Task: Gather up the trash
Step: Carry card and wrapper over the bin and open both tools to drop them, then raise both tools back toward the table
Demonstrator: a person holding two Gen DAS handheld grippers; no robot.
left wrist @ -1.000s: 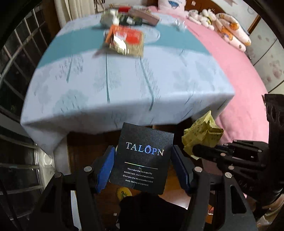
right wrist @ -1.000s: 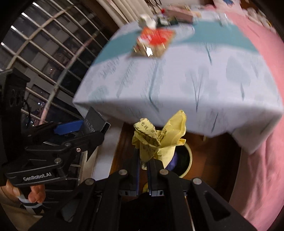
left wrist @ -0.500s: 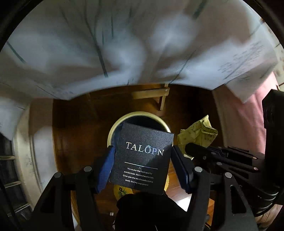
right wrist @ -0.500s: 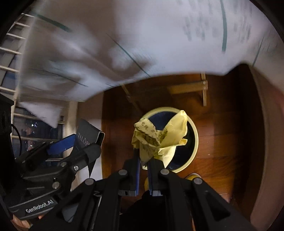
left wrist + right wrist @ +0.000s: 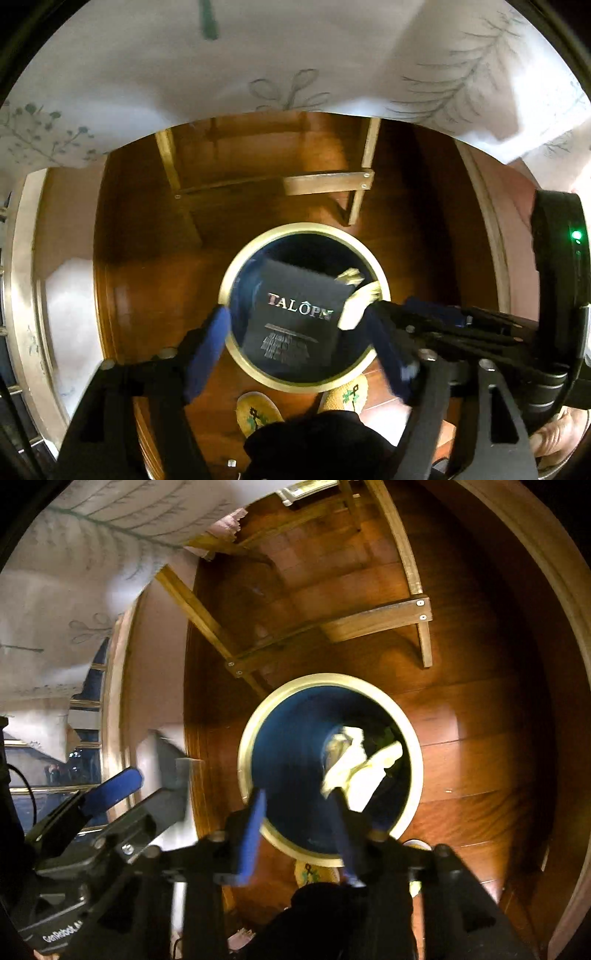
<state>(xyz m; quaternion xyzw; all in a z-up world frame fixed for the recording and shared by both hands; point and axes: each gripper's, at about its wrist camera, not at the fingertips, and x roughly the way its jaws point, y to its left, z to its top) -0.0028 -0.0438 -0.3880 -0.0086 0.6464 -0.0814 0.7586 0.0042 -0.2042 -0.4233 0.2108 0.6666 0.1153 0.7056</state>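
two grippers: both hang over the bin, pointing steeply down at its mouth.
left gripper: its jaws have just been opening and now stand spread; the blue pads are clear of the box on both sides, where a second ago they pinched it by its edges.
right gripper: its jaws have just been opening too; a second ago they were pressed together on the yellow wrapper, now a gap shows between the blue fingers and nothing is pinched.
slippers: the person's yellow patterned pair shows on the wood floor just beside the near rim of the bin.
bin: round, pale gold rim, dark blue inside, standing on the floor in front of the table's wooden leg frame.
black box: lettered talopn, blurred, loose within the circle of the bin's mouth; whether it has landed cannot be told.
yellow wrapper: crumpled, also blurred, inside the bin's mouth toward its right wall, apart from the fingers.
tablecloth: pale, leaf-printed, its hem now hangs across the far top of both views, whereas a second ago the tabletop with more litter showed.
meaning: judged from this, both pieces are released into the bin, and the litter on the tabletop likely waits next.
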